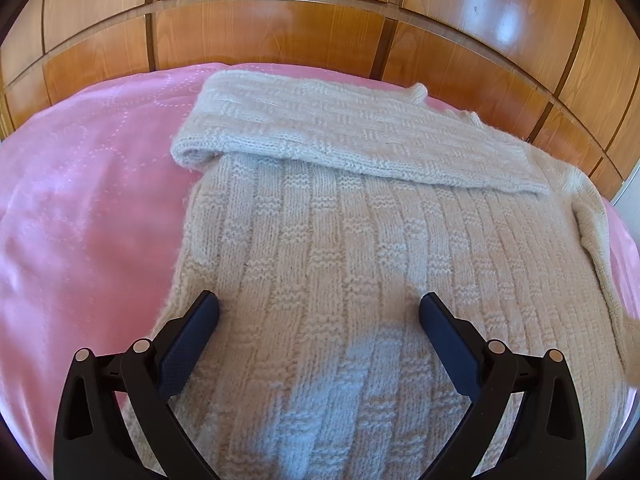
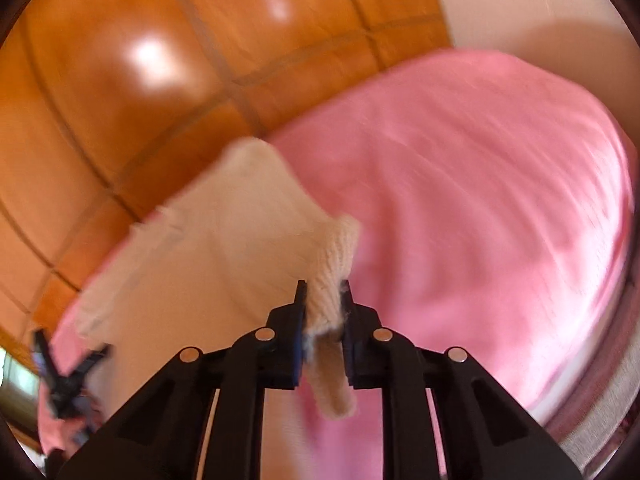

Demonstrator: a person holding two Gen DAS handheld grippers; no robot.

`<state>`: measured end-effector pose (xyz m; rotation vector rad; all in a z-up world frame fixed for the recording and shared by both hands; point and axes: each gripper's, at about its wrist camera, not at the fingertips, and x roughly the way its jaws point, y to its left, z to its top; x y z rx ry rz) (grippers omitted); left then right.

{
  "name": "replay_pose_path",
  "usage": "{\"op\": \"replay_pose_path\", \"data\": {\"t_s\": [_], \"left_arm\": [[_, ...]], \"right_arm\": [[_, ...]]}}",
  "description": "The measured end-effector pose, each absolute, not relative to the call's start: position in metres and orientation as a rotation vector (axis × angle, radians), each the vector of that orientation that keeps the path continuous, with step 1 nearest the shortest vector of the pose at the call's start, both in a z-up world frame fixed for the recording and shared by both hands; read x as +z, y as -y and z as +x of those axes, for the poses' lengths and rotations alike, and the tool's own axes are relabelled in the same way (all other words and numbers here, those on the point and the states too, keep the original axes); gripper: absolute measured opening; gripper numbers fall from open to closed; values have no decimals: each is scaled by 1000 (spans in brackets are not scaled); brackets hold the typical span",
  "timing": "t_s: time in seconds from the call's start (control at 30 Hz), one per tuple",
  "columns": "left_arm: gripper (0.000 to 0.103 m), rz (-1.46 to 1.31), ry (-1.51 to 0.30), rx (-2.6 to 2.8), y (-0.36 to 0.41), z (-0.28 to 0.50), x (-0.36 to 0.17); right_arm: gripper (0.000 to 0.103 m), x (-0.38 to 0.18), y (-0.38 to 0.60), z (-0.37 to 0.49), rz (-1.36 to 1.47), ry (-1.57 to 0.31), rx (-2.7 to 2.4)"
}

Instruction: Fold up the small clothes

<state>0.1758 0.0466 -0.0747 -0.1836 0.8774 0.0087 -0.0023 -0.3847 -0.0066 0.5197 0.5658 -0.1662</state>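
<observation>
A cream knitted sweater (image 1: 340, 248) lies flat on a pink bedspread (image 1: 88, 200), its ribbed basket-weave body spread toward the camera. One sleeve (image 1: 320, 132) is folded across the top of the body, lying crosswise from the left edge to the right shoulder. The other sleeve runs down the right edge of the garment.

In the right wrist view, the cuff (image 2: 332, 264) of that sleeve is pinched between the black fingers of the right gripper (image 2: 323, 292), which are drawn together on the knit; a short end of the cuff hangs down below the jaws. The view is motion-blurred, so the rest of the sweater shows only as a pale shape on the pink cover.

The left gripper (image 1: 319, 308) hovers over the lower body of the sweater with its fingers spread wide apart, nothing between them. It also appears, small and blurred, at the lower left of the right wrist view.

Behind the bed stands a glossy wooden panelled wardrobe (image 1: 280, 28).
</observation>
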Motion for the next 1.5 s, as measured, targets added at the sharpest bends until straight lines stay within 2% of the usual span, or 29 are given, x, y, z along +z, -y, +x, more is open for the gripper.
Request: {"op": "replay_pose_path", "data": {"t_s": [0.17, 0.3, 0.37, 0.43, 0.5, 0.53, 0.6, 0.63, 0.7, 0.83, 0.9, 0.97, 1.03, 1.17, 1.27, 1.3, 1.33, 1.37, 1.4, 1.5], "left_arm": [[99, -196, -874, 2, -48, 174, -74], [99, -211, -870, -6, -51, 173, -74], [99, -216, -869, -9, -51, 173, -74], [99, -222, -867, -13, -52, 173, -73], [99, -229, -865, -16, -52, 173, -73], [99, -232, -865, -17, -53, 173, -73], [99, -232, -871, -17, -52, 174, -73], [99, -226, -880, -13, -51, 175, -72], [99, -241, -918, -38, -47, 177, -64], [99, -435, -912, -188, -41, 171, -42], [99, -458, -915, -236, -27, 172, -35], [93, -456, -940, -293, -11, 179, -36], [77, -437, -994, -337, 12, 187, -41], [73, -398, -1039, -392, 49, 194, -49], [41, -335, -1025, -428, 72, 193, -49], [21, -295, -1031, -443, 81, 193, -48], [14, -286, -1046, -469, 85, 195, -47], [12, -277, -1058, -478, 88, 199, -45], [6, -285, -1051, -488, 88, 204, -38], [6, -367, -989, -541, 74, 220, -5]], "right_arm": [[14, 22, 327, 35, 519, -538, 49], [14, 17, 268, 78, 466, -580, 201], [25, 8, 247, 94, 446, -613, 277], [63, -7, 231, 110, 405, -660, 316], [70, -13, 234, 107, 379, -623, 267], [87, -13, 241, 103, 374, -591, 227], [101, -14, 261, 92, 384, -499, 84], [101, -15, 282, 83, 410, -429, -50], [101, -19, 302, 82, 426, -420, -175], [101, -45, 334, 95, 371, -506, -442], [101, -60, 343, 102, 434, -560, -431], [101, -72, 352, 104, 497, -600, -422], [101, -77, 355, 103, 531, -603, -399], [101, -79, 362, 99, 580, -582, -365], [101, -72, 365, 97, 607, -550, -351], [101, -73, 365, 95, 615, -537, -349], [101, -71, 365, 96, 621, -530, -350], [101, -70, 365, 98, 628, -521, -349], [101, -70, 366, 95, 640, -506, -350], [101, -69, 370, 92, 663, -485, -355]]}}
